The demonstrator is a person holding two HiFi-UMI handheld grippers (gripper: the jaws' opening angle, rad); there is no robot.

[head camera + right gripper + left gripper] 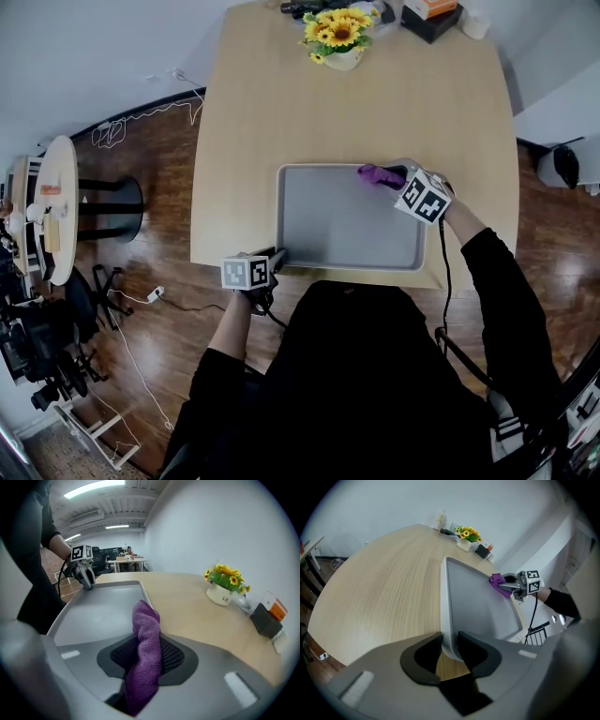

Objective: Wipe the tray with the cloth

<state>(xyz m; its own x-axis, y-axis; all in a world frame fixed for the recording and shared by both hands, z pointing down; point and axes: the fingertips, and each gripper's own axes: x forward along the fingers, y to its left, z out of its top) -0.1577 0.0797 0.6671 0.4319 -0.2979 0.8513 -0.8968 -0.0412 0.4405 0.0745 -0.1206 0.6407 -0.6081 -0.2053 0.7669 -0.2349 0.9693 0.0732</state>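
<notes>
The pale wooden table (375, 112) fills the middle of the head view. On its near half lies the grey rectangular tray (352, 265), flat, its long axis running left to right along the table's near edge. The left gripper (277, 258) is clamped on the rim at the tray's near left corner, with the rim standing between its two jaws. The right gripper (389, 173) is at the tray's far right corner, its jaws closed on the purple cloth (373, 174). The cloth is bunched into a narrow roll lying along the jaws, its free end pointing left over the tray. A pot of yellow flowers (339, 37) stands at the table's far edge.
</notes>
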